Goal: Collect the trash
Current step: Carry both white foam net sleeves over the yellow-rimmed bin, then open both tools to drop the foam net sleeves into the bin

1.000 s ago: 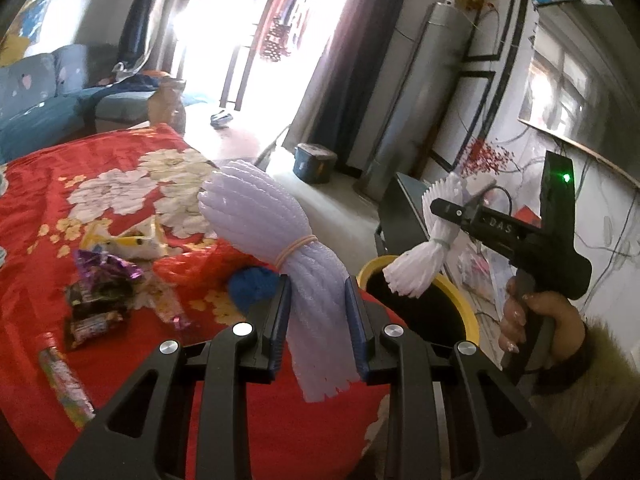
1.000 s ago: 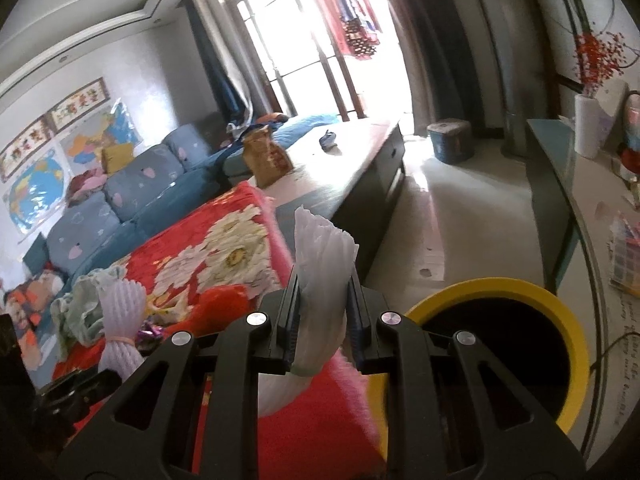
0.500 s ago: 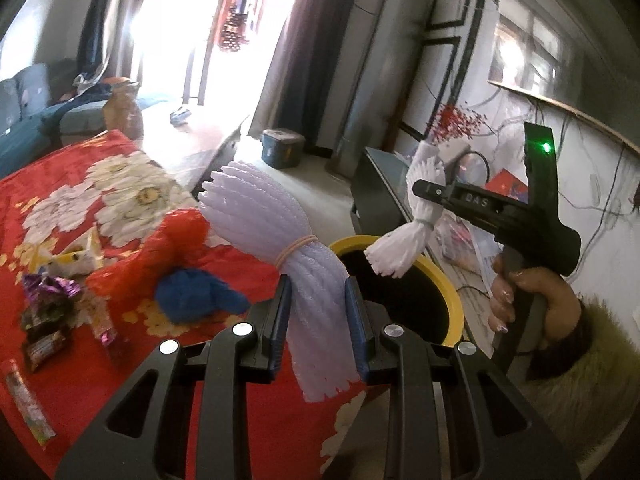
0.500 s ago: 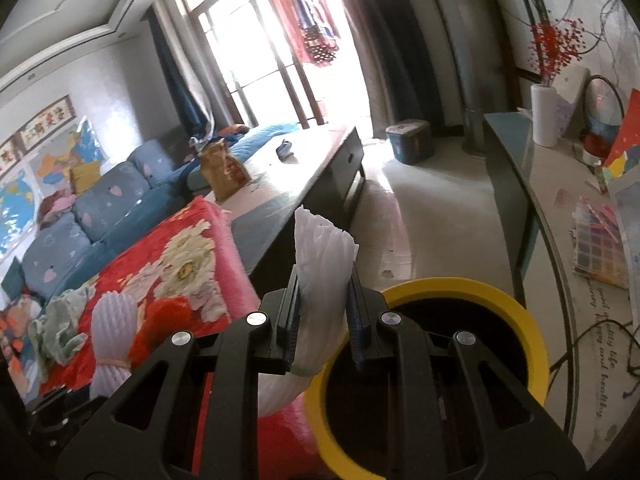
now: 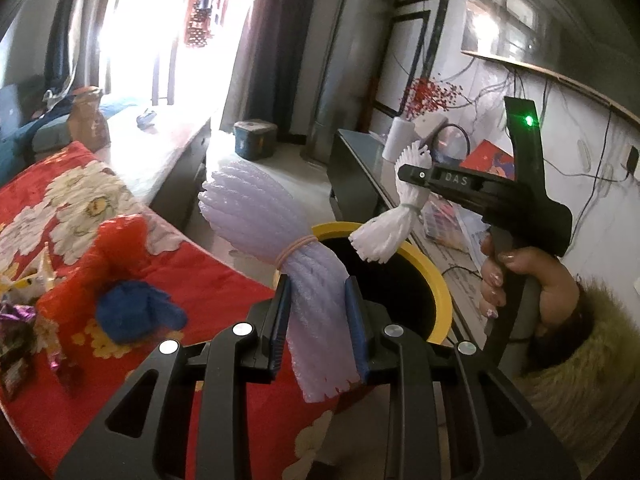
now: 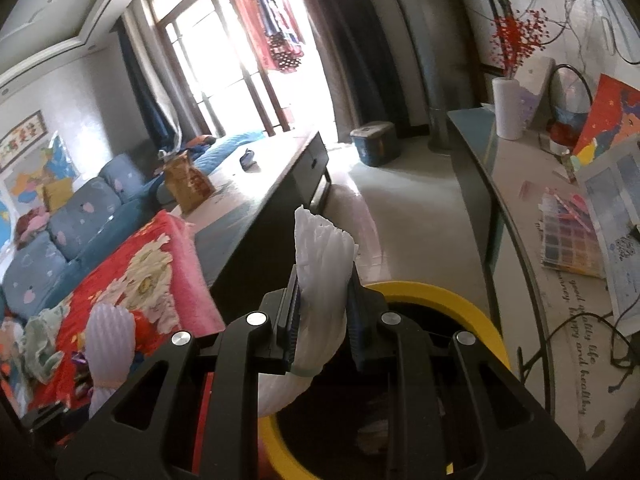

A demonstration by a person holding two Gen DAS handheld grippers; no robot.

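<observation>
Yellow-rimmed bin (image 6: 472, 312) now nearer beneath both clamped foam bundles (image 5: 280, 236).

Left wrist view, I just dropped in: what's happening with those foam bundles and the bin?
A person is clearing trash. The left gripper is shut on a pale lilac foam-net bundle tied with a rubber band; the right gripper is shut on a smaller white foam-net bundle. Both hover over or beside the yellow-rimmed black bin, nothing released yet.
</observation>
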